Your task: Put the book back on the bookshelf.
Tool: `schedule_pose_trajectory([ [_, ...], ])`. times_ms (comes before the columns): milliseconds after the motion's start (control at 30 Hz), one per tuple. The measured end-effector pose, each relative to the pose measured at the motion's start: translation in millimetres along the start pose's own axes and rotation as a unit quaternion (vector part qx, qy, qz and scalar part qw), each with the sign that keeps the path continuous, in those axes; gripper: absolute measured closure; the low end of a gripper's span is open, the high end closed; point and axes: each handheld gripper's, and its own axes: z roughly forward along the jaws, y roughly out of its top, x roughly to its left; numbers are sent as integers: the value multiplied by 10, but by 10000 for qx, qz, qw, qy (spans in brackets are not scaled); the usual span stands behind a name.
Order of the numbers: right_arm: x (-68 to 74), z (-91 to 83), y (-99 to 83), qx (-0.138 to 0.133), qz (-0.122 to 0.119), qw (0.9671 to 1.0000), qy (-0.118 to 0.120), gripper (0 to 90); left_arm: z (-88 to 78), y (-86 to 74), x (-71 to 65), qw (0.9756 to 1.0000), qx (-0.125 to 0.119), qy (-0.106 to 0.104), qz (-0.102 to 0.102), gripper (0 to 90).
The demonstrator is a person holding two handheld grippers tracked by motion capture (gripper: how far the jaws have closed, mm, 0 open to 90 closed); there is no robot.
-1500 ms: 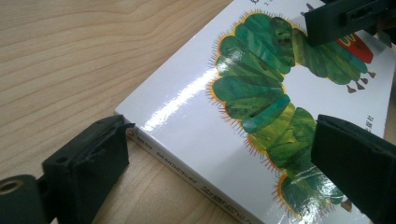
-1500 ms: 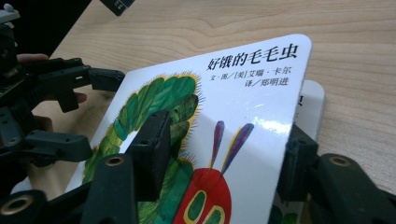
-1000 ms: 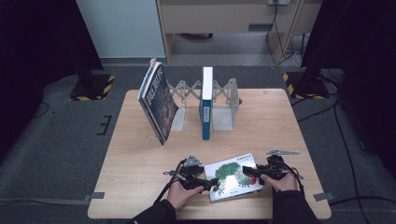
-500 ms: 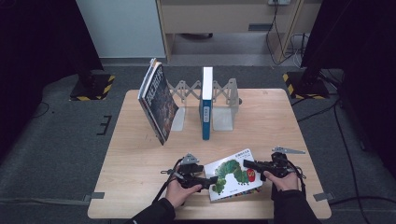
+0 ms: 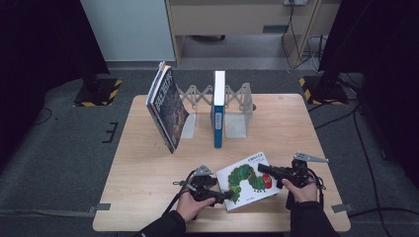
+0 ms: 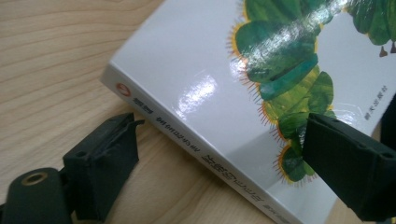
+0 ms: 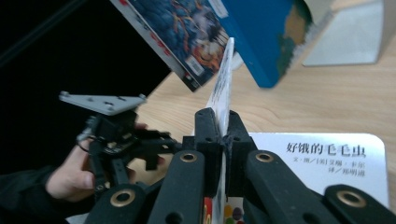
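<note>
Right hand-held gripper pinches white caterpillar book cover.

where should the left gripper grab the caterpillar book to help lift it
By the spine edge of the caterpillar book, coming in from its left: the book lies flat with that thick edge facing the open left gripper, while the right gripper already pinches the front cover.

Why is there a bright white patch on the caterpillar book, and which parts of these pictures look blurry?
In the left gripper view, the patch is lamp glare on the glossy cover of the caterpillar book, and the near black fingers are soft. In the right gripper view, the lifted cover and background books are blurred. The high view is dim around the table.
</note>
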Motion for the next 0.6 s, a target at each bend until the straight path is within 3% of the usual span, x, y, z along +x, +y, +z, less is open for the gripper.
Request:
schedule_pose_trajectory([
  [167, -24, 10, -12, 0, -53, 10000, -82, 864, 45, -16, -28, 9999, -75, -69, 123, 79],
  [333, -55, 21, -46, 20, -182, 9992, -368, 810, 43, -19, -28, 9999, -88, -37, 144, 87],
  [433, -67, 50, -81, 203, -377, 9959, -800, 725, 41, -26, -30, 9998, -115, 17, 184, 110],
  [600, -85, 112, -133, 504, -621, 9891, -1239, 610, 41, -32, -30, 9996, -132, 54, 235, 119],
])
